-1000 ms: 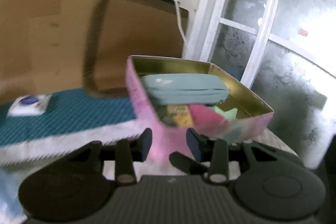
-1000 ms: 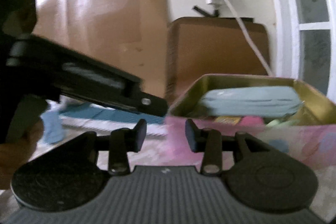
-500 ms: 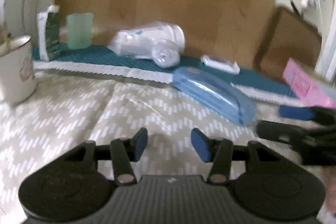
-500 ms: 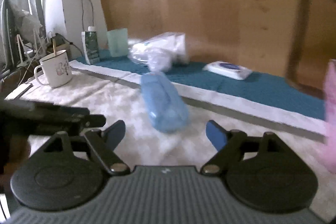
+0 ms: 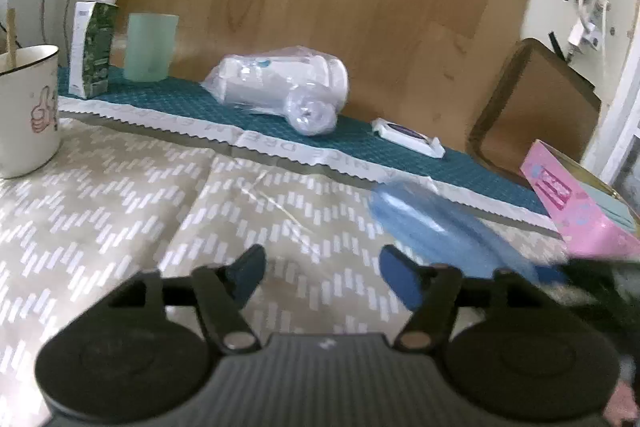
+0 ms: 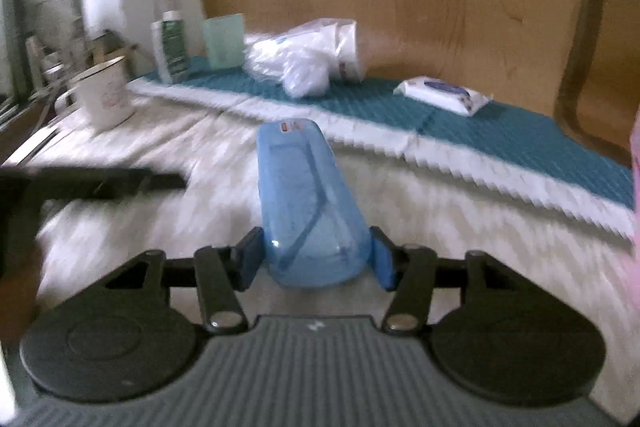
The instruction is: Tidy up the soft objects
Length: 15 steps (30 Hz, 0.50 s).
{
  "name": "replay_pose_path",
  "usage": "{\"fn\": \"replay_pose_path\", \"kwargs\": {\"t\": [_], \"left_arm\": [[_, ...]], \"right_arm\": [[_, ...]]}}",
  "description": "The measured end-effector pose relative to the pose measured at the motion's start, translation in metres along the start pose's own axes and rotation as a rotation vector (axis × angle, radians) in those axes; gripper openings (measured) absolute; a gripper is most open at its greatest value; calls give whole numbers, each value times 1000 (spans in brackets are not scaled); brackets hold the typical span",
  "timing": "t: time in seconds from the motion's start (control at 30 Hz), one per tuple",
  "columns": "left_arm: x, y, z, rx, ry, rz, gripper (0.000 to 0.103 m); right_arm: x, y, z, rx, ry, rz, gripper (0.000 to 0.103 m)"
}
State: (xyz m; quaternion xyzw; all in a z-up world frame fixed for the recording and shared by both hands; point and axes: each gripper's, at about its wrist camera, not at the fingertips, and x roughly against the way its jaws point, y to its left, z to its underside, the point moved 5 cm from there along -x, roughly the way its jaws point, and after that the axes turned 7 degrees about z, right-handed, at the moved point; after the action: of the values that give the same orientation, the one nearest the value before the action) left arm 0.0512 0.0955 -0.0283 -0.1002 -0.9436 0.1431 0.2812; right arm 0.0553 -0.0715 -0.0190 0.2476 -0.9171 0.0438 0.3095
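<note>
A translucent blue case (image 6: 308, 203) lies on the patterned tablecloth. My right gripper (image 6: 316, 261) has its jaws on either side of the case's near end, and the pads look to be touching it. In the left wrist view the blue case (image 5: 436, 227) is blurred at the right, with the right gripper's dark body beside it. My left gripper (image 5: 322, 275) is open and empty above the cloth. The pink tin box (image 5: 576, 203) stands at the far right.
A plastic-wrapped white bundle (image 5: 280, 87), a wipes pack (image 5: 408, 137), a green cup (image 5: 150, 47) and a carton (image 5: 94, 43) sit on the teal mat (image 5: 360, 143) along the wooden back board. A white mug (image 5: 26, 107) stands at left. A brown lid (image 5: 532, 107) leans at right.
Both grippers have swung left from the pink tin to the tablecloth. My right gripper opened wide, moved up to the blue case and has closed around its near end. My left gripper opened wider.
</note>
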Motion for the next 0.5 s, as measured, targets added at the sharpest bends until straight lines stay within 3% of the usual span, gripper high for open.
{"fn": "replay_pose_path", "kwargs": {"t": [0.13, 0.2, 0.27, 0.33, 0.4, 0.5], "left_arm": [[-2, -19, 3, -50, 36, 54, 69], [-7, -36, 7, -53, 64, 131, 68], [-15, -62, 10, -64, 90, 214, 68], [-22, -90, 13, -83, 121, 285, 68], [-29, -117, 16, -105, 155, 354, 68], [-38, -148, 23, -128, 215, 414, 68]], "right_arm": [[64, -23, 47, 43, -10, -28, 58], [91, -41, 69, 53, -24, 61, 62], [115, -64, 87, 30, -46, 201, 79], [136, -87, 101, -29, -67, 330, 79], [151, -101, 110, -95, -84, 381, 79], [160, -104, 115, -150, -112, 365, 79]]}}
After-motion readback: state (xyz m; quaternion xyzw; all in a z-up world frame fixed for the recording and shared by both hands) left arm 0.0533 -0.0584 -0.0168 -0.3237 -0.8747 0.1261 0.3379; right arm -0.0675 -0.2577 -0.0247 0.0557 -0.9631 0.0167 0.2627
